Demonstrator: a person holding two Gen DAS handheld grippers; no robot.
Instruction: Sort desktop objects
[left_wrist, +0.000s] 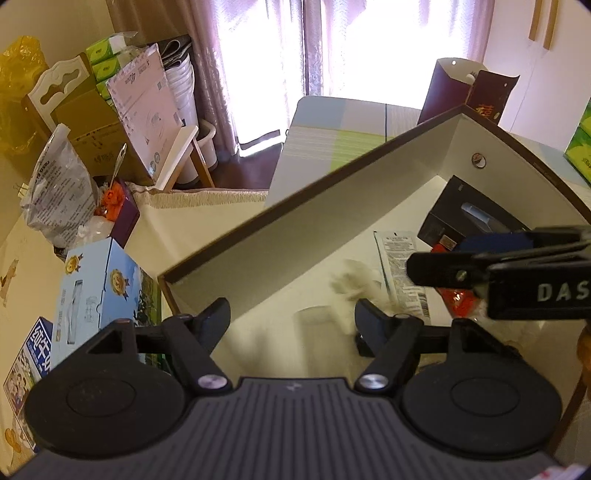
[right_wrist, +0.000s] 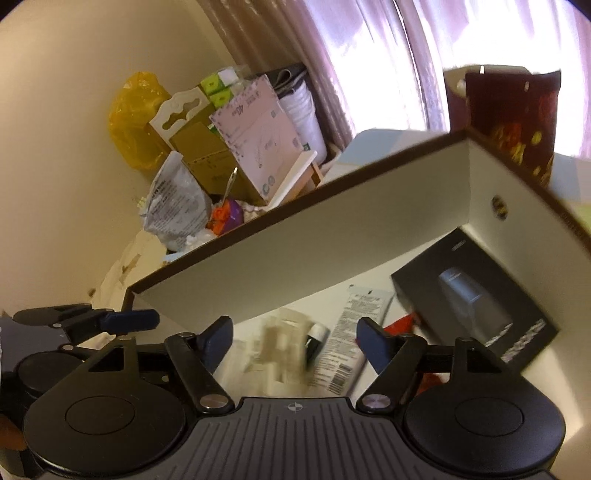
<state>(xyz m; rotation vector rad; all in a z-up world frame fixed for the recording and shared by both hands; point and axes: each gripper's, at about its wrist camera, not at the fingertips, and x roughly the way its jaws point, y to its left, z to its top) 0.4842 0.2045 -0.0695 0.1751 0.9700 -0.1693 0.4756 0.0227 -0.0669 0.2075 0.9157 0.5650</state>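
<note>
A big white box with a brown rim (left_wrist: 295, 236) (right_wrist: 314, 258) fills both views. Inside it lie a black product carton (left_wrist: 469, 218) (right_wrist: 476, 299), a white printed tube (left_wrist: 400, 273) (right_wrist: 354, 343), a red packet (left_wrist: 458, 299) (right_wrist: 400, 325), a small dark bottle (right_wrist: 317, 339) and a blurred pale item (left_wrist: 354, 284) (right_wrist: 280, 350). My left gripper (left_wrist: 293, 315) (right_wrist: 88, 317) hangs open over the box floor, holding nothing. My right gripper (right_wrist: 295, 336) (left_wrist: 454, 254) is open too, just above the blurred pale item, close to the right of the left one.
Left of the white box stand a light blue carton (left_wrist: 96, 291) and a milk carton (left_wrist: 29, 365). Behind are a crinkled bag (left_wrist: 59, 192), cardboard boxes (left_wrist: 99, 140), a purple box (left_wrist: 125, 218) and a dark red gift bag (left_wrist: 469, 96). Green tissue packs (left_wrist: 580, 147) sit far right.
</note>
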